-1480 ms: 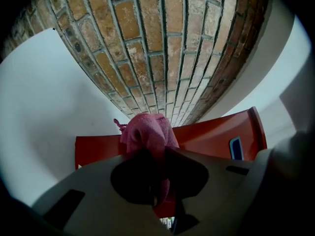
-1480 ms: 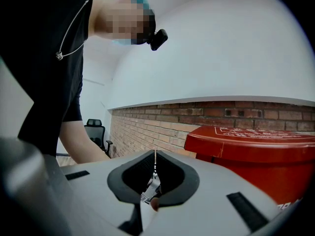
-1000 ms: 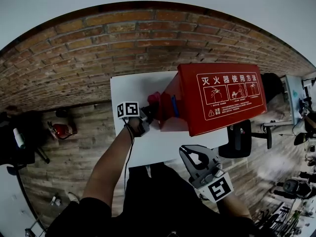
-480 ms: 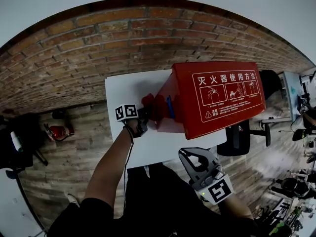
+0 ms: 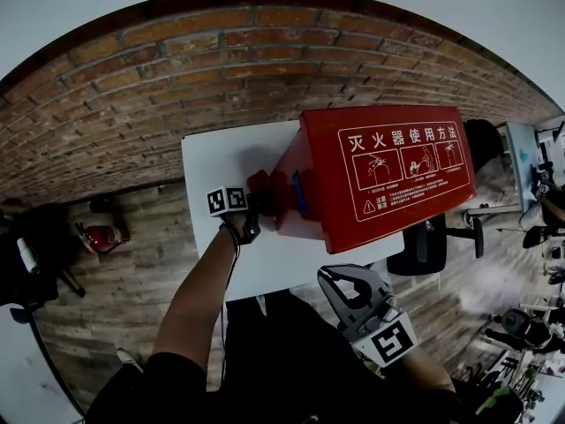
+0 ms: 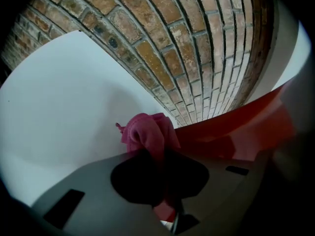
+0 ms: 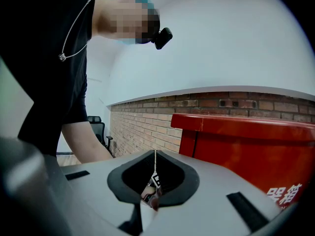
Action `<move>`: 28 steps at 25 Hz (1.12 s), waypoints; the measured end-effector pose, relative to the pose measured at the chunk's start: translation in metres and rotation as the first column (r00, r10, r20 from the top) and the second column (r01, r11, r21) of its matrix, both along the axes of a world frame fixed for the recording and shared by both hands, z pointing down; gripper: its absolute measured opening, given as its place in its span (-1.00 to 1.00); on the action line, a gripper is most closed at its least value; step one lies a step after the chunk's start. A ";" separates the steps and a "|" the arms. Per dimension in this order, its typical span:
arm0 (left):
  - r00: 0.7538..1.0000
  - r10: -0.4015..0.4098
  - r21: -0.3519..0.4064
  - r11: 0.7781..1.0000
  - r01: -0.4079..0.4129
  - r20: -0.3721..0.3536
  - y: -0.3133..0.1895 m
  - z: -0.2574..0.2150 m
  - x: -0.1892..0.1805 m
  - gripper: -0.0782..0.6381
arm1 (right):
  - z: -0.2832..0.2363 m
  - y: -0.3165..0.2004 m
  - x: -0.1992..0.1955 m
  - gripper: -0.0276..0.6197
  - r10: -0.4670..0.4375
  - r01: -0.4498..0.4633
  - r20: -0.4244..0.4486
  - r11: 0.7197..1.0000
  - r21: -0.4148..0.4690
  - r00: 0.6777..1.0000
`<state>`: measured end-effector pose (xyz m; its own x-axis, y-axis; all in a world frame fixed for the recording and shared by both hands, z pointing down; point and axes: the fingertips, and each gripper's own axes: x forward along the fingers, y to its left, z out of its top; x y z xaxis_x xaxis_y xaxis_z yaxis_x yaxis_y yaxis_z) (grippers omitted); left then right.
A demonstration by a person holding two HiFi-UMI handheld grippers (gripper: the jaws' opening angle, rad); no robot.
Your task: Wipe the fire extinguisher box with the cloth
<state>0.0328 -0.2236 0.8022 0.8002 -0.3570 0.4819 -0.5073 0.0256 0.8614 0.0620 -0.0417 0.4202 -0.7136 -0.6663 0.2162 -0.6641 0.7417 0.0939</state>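
Note:
A big red fire extinguisher box [image 5: 380, 170] with a white instruction label stands on the white table [image 5: 221, 153]. My left gripper [image 5: 257, 205] is shut on a bunched pink cloth [image 5: 264, 186] and holds it against the box's left side face. In the left gripper view the cloth [image 6: 147, 134] sticks out of the closed jaws, low on the red box [image 6: 236, 132] and close above the table [image 6: 64, 97]. My right gripper [image 5: 348, 281] hangs shut and empty in front of the table. Its own view shows the box [image 7: 246, 146] to the right.
A brick wall [image 5: 177, 69] runs behind the table. On the wooden floor at the left lies a small red extinguisher [image 5: 99, 235]. A black office chair [image 5: 431, 247] stands to the right of the table, with desks and gear beyond it.
The left gripper has carried the cloth downward along the box's left side face, closer to the tabletop. The right gripper has stayed where it was.

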 end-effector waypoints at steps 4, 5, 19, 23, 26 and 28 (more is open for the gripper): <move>0.999 0.016 -0.012 1.000 -0.016 0.039 0.002 0.013 0.000 -0.55 | 0.003 0.001 0.000 -0.83 -0.001 0.001 -0.007 1.000 -0.006 1.000; 0.999 0.019 -0.015 1.000 -0.018 0.046 0.003 0.017 0.000 -0.55 | 0.004 0.001 0.001 -0.83 -0.002 0.002 -0.011 1.000 -0.008 1.000; 0.994 0.012 -0.078 0.997 -0.004 0.109 0.011 0.058 0.003 -0.55 | 0.017 0.003 0.003 -0.83 -0.005 0.004 -0.021 0.999 -0.036 1.000; 0.995 0.008 -0.106 0.994 0.003 0.100 0.015 0.059 0.004 -0.55 | 0.018 0.003 0.004 -0.83 -0.002 0.001 -0.020 0.999 -0.036 1.000; 0.995 -0.006 -0.105 0.994 0.016 0.098 0.017 0.059 0.004 -0.55 | 0.019 0.003 0.004 -0.83 -0.001 0.000 -0.016 0.999 -0.040 1.000; 0.995 -0.007 -0.105 0.994 0.017 0.098 0.022 0.059 0.004 -0.55 | 0.019 0.004 0.003 -0.83 -0.004 0.003 -0.013 0.999 -0.043 1.000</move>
<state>0.0366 -0.2019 0.8613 0.7435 -0.3097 0.5927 -0.5878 0.1201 0.8000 0.0651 -0.0381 0.4394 -0.7127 -0.6540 0.2538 -0.6605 0.7474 0.0712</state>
